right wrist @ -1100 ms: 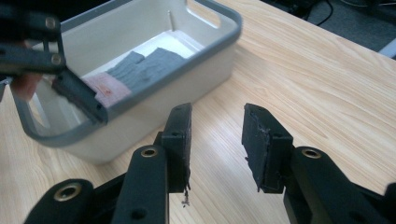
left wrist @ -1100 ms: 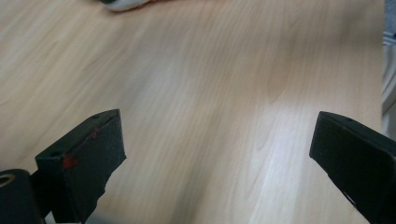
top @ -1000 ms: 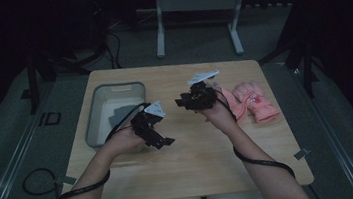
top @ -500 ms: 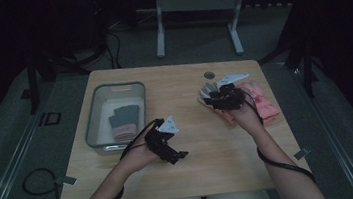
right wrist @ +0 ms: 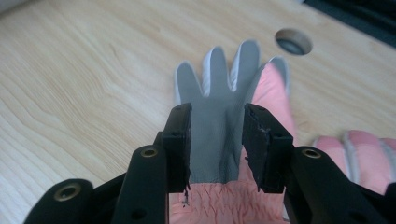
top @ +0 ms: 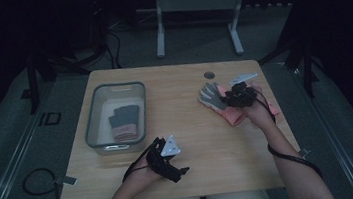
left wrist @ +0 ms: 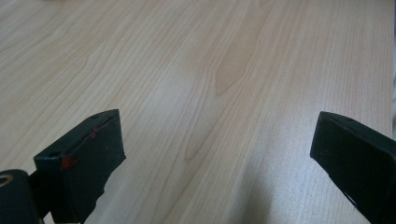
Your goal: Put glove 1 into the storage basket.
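Note:
A glove with a grey palm [top: 210,95] [right wrist: 219,93] and a pink cuff lies flat at the table's right side, on top of other pink gloves [top: 234,115] [right wrist: 364,154]. My right gripper [top: 229,98] [right wrist: 217,135] is low over it. Its jaws stand either side of the palm, which looks flat and unpinched. My left gripper [top: 180,172] [left wrist: 217,154] is near the front edge over bare wood, jaws wide apart with nothing between them. Another glove [top: 125,120] lies in the grey bin [top: 91,120].
The bin stands at the table's left side. A round cable hole [top: 209,74] [right wrist: 293,41] sits in the tabletop just beyond the gloves. Bare wood [left wrist: 210,70] spreads between the two hands. A metal stand [top: 194,7] is on the floor behind the table.
My left gripper has drawn back from beside the bin toward the front edge and sunk. My right gripper has moved right from the table's middle to the gloves, uncovering the grey glove's fingers.

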A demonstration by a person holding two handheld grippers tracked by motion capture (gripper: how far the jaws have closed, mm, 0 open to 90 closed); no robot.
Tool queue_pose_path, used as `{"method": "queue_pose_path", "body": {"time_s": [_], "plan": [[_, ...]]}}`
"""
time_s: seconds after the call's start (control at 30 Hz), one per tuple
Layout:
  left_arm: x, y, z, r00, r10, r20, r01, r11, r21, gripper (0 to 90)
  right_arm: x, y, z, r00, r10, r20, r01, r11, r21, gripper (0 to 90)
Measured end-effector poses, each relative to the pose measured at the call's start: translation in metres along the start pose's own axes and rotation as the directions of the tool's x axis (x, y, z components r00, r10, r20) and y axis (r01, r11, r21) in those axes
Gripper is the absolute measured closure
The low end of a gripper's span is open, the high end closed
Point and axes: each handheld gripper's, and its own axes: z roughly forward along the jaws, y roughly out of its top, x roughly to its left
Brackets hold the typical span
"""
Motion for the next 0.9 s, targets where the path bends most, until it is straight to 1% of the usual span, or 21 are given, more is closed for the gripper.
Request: {"method": "queue_pose_path", "body": {"time_s": [0.03, 0.1, 0.17, 0.2, 0.27, 0.3, 0.37, 0.4, 0.47, 0.5, 0.57, 0.6, 0.63, 0.67, 0.73, 0.77, 0.8, 0.83, 0.87, 0.9], "plan": [[0.000, -0.004, 0.000, 0.9998, -0.016, -0.008, 0.016, 0.9998, -0.011, 2.5, -0.001, -0.001, 0.005, 1.0000, -0.003, -0.006, 0.003, 1.000, 0.011, 62.5], [0.000, -0.010, 0.001, 0.9988, -0.045, -0.020, 0.044, 0.9986, -0.029, 2.5, -0.003, -0.001, 0.011, 0.9999, -0.011, -0.002, 0.011, 0.999, 0.030, 62.6], [-0.002, -0.017, 0.001, 0.9970, -0.067, -0.039, 0.065, 0.9972, -0.037, 2.5, -0.005, -0.002, 0.019, 0.9999, -0.011, -0.006, 0.012, 0.998, 0.054, 62.9], [-0.004, -0.019, 0.001, 0.9954, -0.071, -0.064, 0.069, 0.9969, -0.037, 2.5, -0.006, -0.003, 0.022, 0.9998, -0.012, -0.013, 0.013, 0.998, 0.060, 62.9], [-0.008, -0.022, 0.001, 0.9944, -0.064, -0.084, 0.063, 0.9978, -0.023, 2.5, -0.007, -0.005, 0.029, 0.9996, -0.020, -0.021, 0.021, 0.996, 0.082, 63.3], [-0.010, -0.024, 0.000, 0.9941, -0.065, -0.087, 0.063, 0.9977, -0.024, 2.5, -0.008, -0.006, 0.032, 0.9994, -0.014, -0.033, 0.016, 0.996, 0.087, 63.9], [-0.011, -0.025, -0.001, 0.9935, -0.081, -0.080, 0.078, 0.9962, -0.040, 2.5, -0.009, -0.008, 0.038, 0.9992, -0.007, -0.039, 0.011, 0.995, 0.102, 65.0], [-0.011, -0.025, -0.001, 0.9931, -0.082, -0.084, 0.079, 0.9960, -0.042, 2.5, -0.010, -0.010, 0.040, 0.9989, -0.008, -0.045, 0.013, 0.994, 0.109, 65.8], [-0.012, -0.025, -0.002, 0.9924, -0.083, -0.091, 0.078, 0.9952, -0.059, 2.6, -0.009, -0.012, 0.046, 0.9991, -0.015, -0.040, 0.020, 0.992, 0.126, 67.3], [-0.013, -0.025, -0.003, 0.9923, -0.086, -0.089, 0.080, 0.9943, -0.070, 2.6, -0.008, -0.013, 0.048, 0.9990, -0.017, -0.042, 0.023, 0.991, 0.131, 69.8], [-0.014, -0.024, -0.004, 0.9925, -0.078, -0.094, 0.071, 0.9943, -0.080, 2.6, -0.007, -0.014, 0.051, 0.9991, 0.004, -0.043, 0.002, 0.990, 0.138, 71.1], [-0.014, -0.024, -0.004, 0.9923, -0.072, -0.100, 0.063, 0.9943, -0.085, 2.6, -0.007, -0.015, 0.052, 0.9990, 0.012, -0.043, -0.006, 0.991, 0.135, 72.4], [-0.014, -0.024, -0.005, 0.9925, -0.073, -0.098, 0.065, 0.9940, -0.089, 2.6, -0.008, -0.016, 0.053, 0.9982, 0.042, -0.043, -0.036, 0.990, 0.134, 74.9], [-0.015, -0.024, -0.005, 0.9922, -0.074, -0.100, 0.064, 0.9931, -0.098, 2.6, -0.009, -0.016, 0.053, 0.9974, 0.060, -0.039, -0.055, 0.990, 0.132, 78.1], [-0.015, -0.025, -0.005, 0.9917, -0.078, -0.102, 0.067, 0.9924, -0.103, 2.6, -0.006, -0.016, 0.052, 0.9976, 0.066, -0.019, -0.063, 0.990, 0.126, 82.8], [-0.015, -0.025, -0.006, 0.9921, -0.080, -0.097, 0.069, 0.9919, -0.107, 2.6, -0.004, -0.016, 0.051, 0.9973, 0.074, -0.002, -0.073, 0.991, 0.114, 85.4], [-0.015, -0.025, -0.006, 0.9921, -0.080, -0.097, 0.069, 0.9919, -0.107, 2.6, -0.004, -0.016, 0.051, 0.9973, 0.074, -0.002, -0.073, 0.991, 0.114, 85.4], [-0.015, -0.025, -0.005, 0.9927, -0.079, -0.091, 0.069, 0.9919, -0.106, 2.6, -0.002, -0.016, 0.047, 0.9962, 0.083, 0.027, -0.085, 0.993, 0.087, 86.6], [-0.016, -0.025, -0.005, 0.9926, -0.073, -0.097, 0.063, 0.9925, -0.105, 2.6, 0.004, -0.015, 0.037, 0.9912, 0.126, 0.042, -0.127, 0.992, 0.026, 87.5], [-0.017, -0.025, -0.005, 0.9929, -0.067, -0.098, 0.056, 0.9929, -0.104, 2.6, 0.007, -0.014, 0.030, 0.9863, 0.161, 0.037, -0.161, 0.987, -0.012, 87.7]]}}
